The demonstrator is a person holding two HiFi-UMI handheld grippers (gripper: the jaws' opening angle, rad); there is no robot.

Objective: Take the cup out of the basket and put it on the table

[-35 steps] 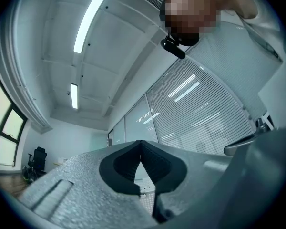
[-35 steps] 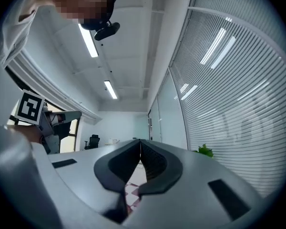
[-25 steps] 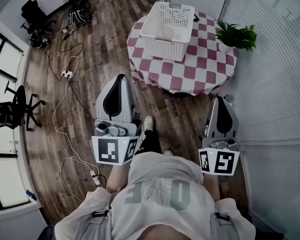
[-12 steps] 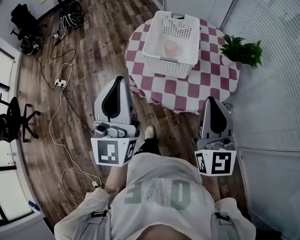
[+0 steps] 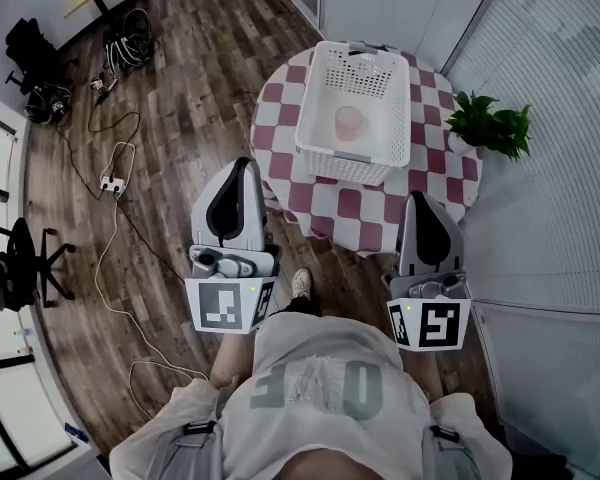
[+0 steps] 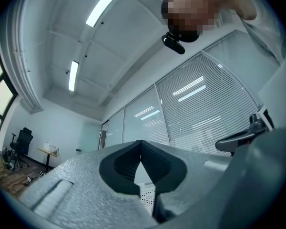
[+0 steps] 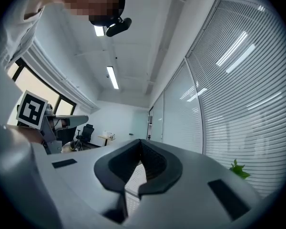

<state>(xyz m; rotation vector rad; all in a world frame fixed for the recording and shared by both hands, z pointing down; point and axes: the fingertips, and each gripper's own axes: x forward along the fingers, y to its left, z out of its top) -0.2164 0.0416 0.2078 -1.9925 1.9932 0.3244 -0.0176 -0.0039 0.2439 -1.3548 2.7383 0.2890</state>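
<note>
On checkered table [image 5: 435,183], white basket [image 5: 352,168] holding pink cup [image 5: 349,121], left gripper [image 5: 242,164] and right gripper [image 5: 423,200] both closed, empty, short of table.

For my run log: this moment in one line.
cup: in basket on table | left gripper: shut, empty | right gripper: shut, empty

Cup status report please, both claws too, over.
Left claw shut, empty; right claw shut, empty, both short of the basket. Cup inside basket, untouched. Nothing over the basket; plant stands beside it.
</note>
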